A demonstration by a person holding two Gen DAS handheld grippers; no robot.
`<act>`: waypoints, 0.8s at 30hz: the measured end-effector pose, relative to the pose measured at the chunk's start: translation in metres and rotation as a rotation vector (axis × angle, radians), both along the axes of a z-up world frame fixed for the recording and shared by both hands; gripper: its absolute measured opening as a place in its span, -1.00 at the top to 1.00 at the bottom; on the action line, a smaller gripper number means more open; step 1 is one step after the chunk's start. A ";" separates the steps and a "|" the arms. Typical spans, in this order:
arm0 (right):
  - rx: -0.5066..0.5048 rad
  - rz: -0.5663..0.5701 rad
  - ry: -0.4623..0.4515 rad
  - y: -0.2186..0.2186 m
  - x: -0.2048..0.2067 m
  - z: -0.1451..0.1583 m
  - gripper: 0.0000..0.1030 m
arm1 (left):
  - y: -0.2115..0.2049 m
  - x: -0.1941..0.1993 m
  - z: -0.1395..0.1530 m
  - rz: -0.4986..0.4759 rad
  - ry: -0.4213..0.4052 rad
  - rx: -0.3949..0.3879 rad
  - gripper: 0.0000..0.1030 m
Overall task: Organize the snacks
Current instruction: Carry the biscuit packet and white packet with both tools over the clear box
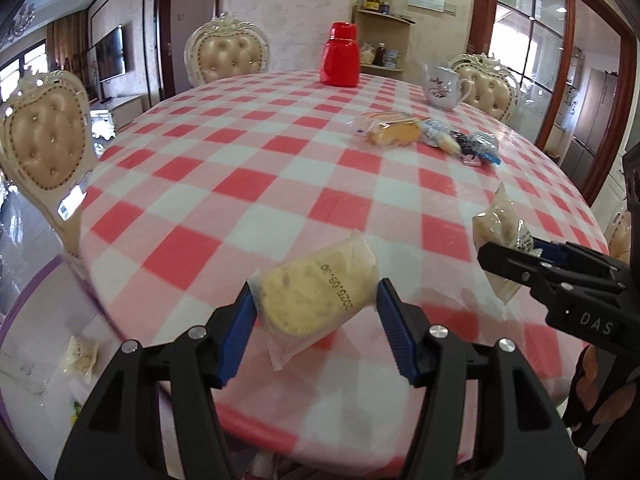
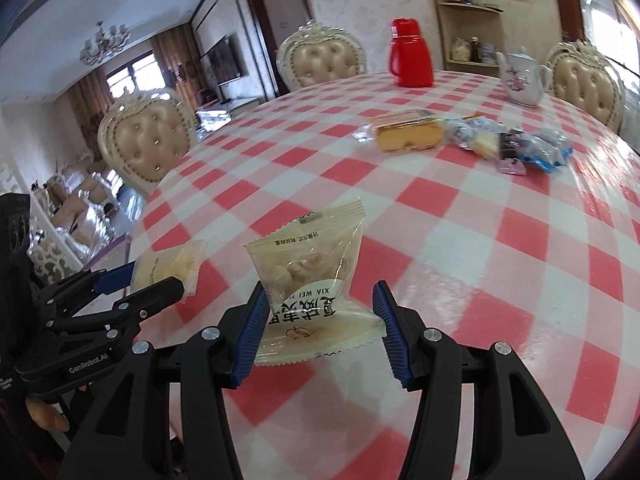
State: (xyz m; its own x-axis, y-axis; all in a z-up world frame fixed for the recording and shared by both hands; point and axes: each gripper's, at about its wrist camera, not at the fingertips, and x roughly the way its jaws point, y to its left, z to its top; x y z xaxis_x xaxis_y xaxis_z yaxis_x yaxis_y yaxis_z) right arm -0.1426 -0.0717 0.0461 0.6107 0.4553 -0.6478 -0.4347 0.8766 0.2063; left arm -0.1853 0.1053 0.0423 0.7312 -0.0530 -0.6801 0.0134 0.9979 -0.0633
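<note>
My left gripper (image 1: pixel 316 300) is shut on a clear packet with a round yellow cake (image 1: pixel 320 296), held just above the near edge of the red-and-white checked table (image 1: pixel 240 184). To its right, my right gripper (image 1: pixel 512 250) grips a pale snack packet (image 1: pixel 500 228). In the right wrist view, the right gripper (image 2: pixel 320 300) is shut on that printed packet of small pale pieces (image 2: pixel 308 276), and the left gripper (image 2: pixel 156 276) with its cake packet (image 2: pixel 168 266) shows at the left. A pile of wrapped snacks (image 1: pixel 424 134) (image 2: pixel 460 138) lies at the far right of the table.
A red thermos (image 1: pixel 340 56) and a white teapot (image 1: pixel 442 88) stand at the table's far edge. Padded chairs (image 1: pixel 44 136) ring the table. Below the table's left edge a clear container (image 1: pixel 52 364) holds a pale packet.
</note>
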 end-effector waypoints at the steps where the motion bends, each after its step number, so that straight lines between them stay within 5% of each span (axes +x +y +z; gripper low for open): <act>1: -0.005 0.012 -0.002 0.005 -0.001 0.000 -0.03 | 0.005 -0.003 0.000 0.008 0.001 0.000 -0.17; 19: -0.117 0.346 -0.037 0.136 -0.057 0.008 -0.03 | 0.103 -0.031 0.019 0.133 0.032 0.061 -0.18; 24: -0.170 0.441 -0.064 0.171 -0.081 0.009 -0.03 | 0.138 -0.035 0.003 0.182 0.107 0.077 -0.18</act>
State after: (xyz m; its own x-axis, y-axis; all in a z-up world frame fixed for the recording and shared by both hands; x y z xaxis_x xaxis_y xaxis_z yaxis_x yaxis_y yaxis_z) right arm -0.2240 0.0989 0.0554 0.4238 0.5711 -0.7030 -0.7801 0.6245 0.0370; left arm -0.2202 0.2433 0.0451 0.6477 0.1283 -0.7510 -0.1701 0.9852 0.0216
